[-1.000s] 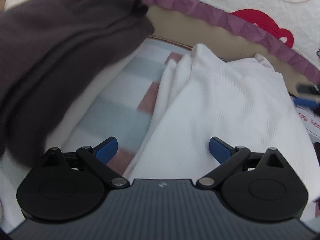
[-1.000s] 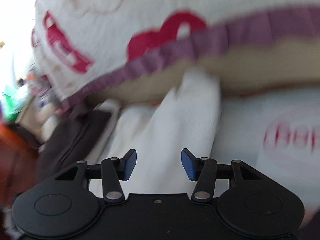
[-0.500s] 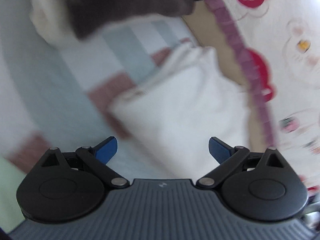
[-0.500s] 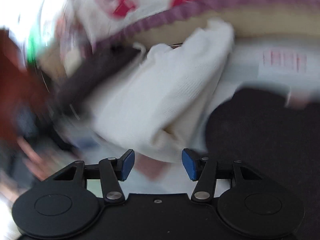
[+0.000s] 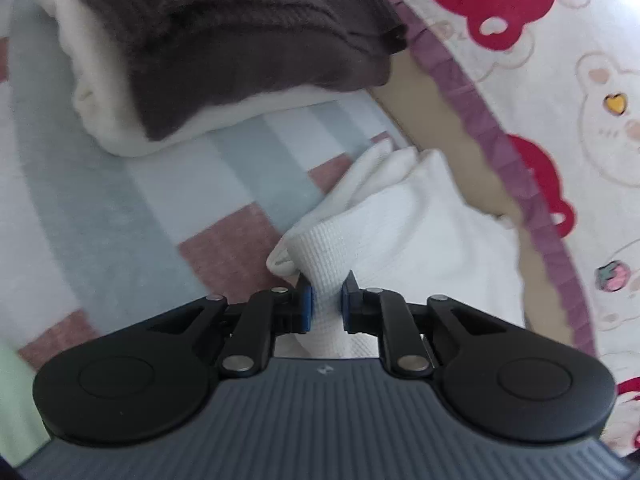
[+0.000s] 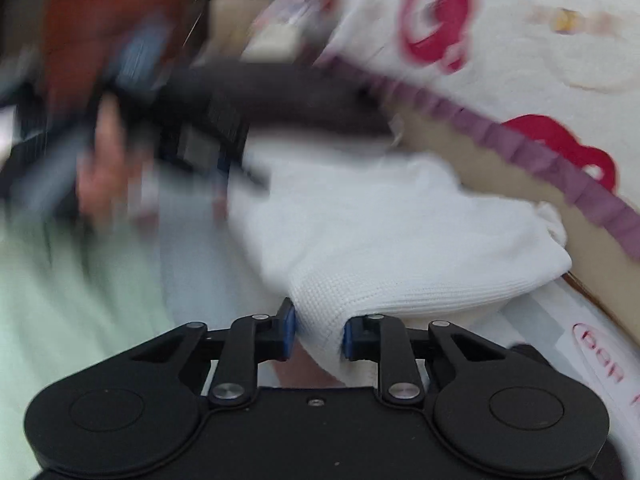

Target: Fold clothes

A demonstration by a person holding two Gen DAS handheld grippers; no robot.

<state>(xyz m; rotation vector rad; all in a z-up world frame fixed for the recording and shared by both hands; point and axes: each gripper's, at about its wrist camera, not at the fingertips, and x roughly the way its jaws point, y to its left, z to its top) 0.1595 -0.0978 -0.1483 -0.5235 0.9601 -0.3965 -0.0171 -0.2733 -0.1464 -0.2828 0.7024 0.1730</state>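
A checked bedsheet (image 5: 132,208) in pale blue, white and dusty pink covers the surface. Beside it lies a white quilt (image 5: 568,92) with red bears and a purple ruffled edge (image 5: 504,152).

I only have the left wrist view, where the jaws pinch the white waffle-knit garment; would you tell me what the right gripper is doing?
Observer: The right gripper is shut on another edge of the same white waffle-knit garment.
Operator: Thank you. Is the person visible anywhere?
Observer: Yes, a blurred hand shows at the left of the right wrist view, around a dark device.
Operator: And what lies nearest that side?
Observer: A pale green cloth spreads below the hand, with the dark brown knitted garment beyond it.
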